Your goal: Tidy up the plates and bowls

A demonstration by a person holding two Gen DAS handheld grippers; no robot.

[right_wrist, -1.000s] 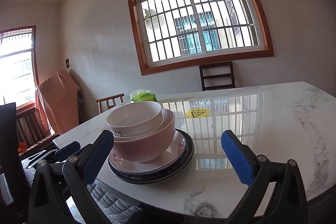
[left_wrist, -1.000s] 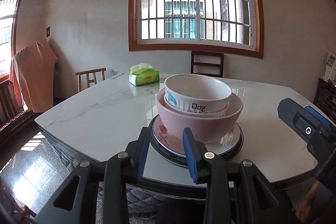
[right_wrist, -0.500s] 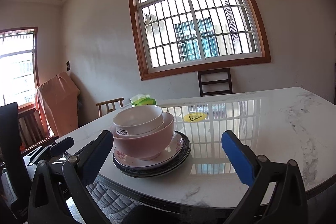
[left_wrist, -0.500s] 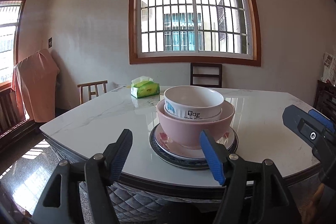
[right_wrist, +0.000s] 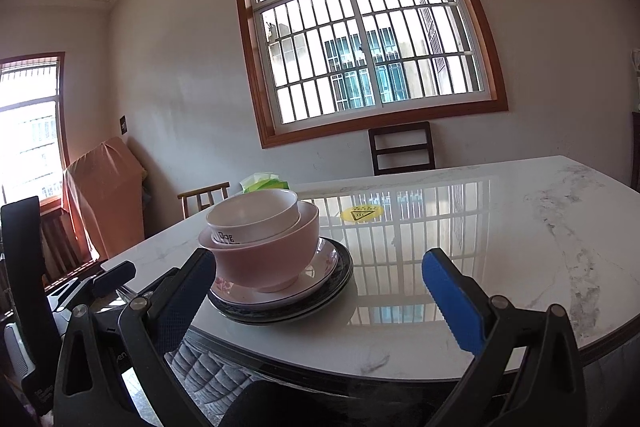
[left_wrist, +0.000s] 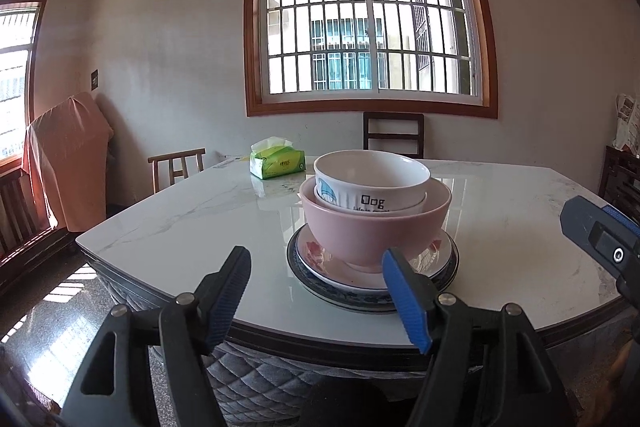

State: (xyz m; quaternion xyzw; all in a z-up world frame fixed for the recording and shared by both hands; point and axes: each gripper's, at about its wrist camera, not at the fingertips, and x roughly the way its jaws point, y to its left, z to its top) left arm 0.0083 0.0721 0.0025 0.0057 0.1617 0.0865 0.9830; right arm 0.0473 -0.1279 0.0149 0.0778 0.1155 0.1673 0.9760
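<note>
Already nested: white bowl [left_wrist: 372,179] in pink bowl [left_wrist: 374,227] on stacked plates [left_wrist: 320,273] near marble table [left_wrist: 168,243] edge. Left gripper [left_wrist: 320,297], jaws just opened, and right gripper [right_wrist: 324,291] both gape empty, clear of stack; looks finished.

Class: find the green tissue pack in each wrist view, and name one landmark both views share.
Left wrist view: the green tissue pack lies on the marble table, left of centre, behind and left of the stacked bowls.
Right wrist view: the pack peeks out behind the white bowl's rim.
Shared landmark: the barred window.
</note>
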